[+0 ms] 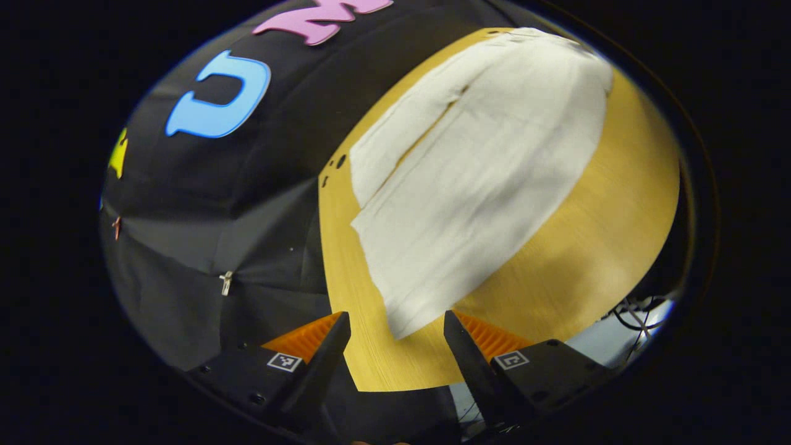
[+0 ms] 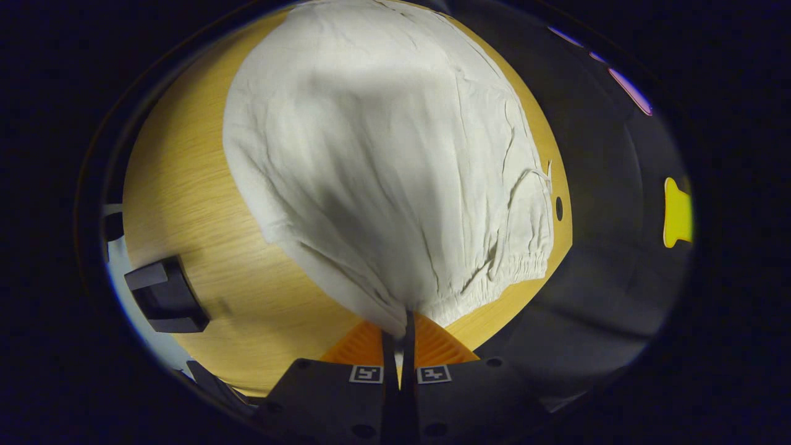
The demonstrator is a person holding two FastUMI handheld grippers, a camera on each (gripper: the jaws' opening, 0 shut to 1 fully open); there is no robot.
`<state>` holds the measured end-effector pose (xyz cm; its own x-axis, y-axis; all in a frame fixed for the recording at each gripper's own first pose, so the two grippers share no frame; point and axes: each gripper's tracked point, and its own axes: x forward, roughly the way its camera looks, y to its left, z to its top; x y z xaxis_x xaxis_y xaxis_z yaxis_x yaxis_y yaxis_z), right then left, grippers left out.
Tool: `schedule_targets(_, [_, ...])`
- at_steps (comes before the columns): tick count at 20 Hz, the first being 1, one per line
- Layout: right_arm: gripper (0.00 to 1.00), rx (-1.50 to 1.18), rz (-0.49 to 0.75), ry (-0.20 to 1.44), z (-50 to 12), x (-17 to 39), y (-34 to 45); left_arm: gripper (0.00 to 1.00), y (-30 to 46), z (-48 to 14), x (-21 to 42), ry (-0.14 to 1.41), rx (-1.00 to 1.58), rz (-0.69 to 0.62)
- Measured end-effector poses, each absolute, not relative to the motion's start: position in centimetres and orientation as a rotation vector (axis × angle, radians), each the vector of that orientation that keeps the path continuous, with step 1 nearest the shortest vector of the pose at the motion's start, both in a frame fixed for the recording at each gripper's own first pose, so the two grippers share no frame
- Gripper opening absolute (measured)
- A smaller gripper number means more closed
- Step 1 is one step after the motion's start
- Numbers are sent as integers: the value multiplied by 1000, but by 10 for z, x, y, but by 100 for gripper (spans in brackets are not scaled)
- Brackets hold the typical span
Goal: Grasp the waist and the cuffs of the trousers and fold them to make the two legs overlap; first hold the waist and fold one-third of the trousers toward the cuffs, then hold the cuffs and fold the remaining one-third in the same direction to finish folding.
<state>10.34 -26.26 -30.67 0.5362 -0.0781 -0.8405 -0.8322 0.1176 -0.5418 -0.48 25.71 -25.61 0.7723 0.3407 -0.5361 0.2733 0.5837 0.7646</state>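
White trousers lie flat on the wooden table, their two legs side by side with a narrow gap between them. In the left gripper view the cuffs point toward me and my left gripper stands open just before the nearer cuff corner, touching nothing. In the right gripper view the trousers show their gathered elastic waist at the near end. My right gripper is shut on the waist's near corner, and cloth rises from between its fingers.
The table's edge runs close behind both grippers. A black block sits at the table's edge, left in the right gripper view. Small holes mark the tabletop beside the far cuff. Cables hang off the table's side.
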Motion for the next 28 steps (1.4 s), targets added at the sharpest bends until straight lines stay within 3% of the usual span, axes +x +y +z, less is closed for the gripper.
schedule_targets(4, [5,-1381,659,861,-306,104,-263,96,275,-278,5,804,1144,-24])
schedule_targets(5, [5,-1389,657,859,-306,104,-263,90,277,-276,11,802,1175,-31])
schedule_targets(8, [5,-1400,652,858,-306,104,-263,89,277,-280,33,829,1209,-122])
schedule_targets(9, [5,-1401,651,859,-307,104,-263,81,277,-280,38,841,1216,-158])
schedule_targets(12, [5,-1396,648,868,-306,104,-263,75,281,-279,53,896,1199,-219])
schedule_targets(15, [5,-1407,643,868,-306,104,-263,60,278,-284,66,950,1148,-264])
schedule_targets(18, [5,-1414,642,865,-306,104,-262,35,275,-286,78,948,1176,-269])
schedule_targets(19, [5,-1413,641,865,-305,104,-262,20,275,-287,80,939,1189,-255])
schedule_targets(21, [5,-1411,644,862,-306,104,-262,9,274,-289,80,909,1218,-213])
schedule_targets(24, [5,-1401,641,828,-304,104,-262,6,274,-287,77,868,1238,-179])
schedule_targets(28, [5,-1297,540,788,-300,108,-264,5,269,-277,67,822,1133,-147])
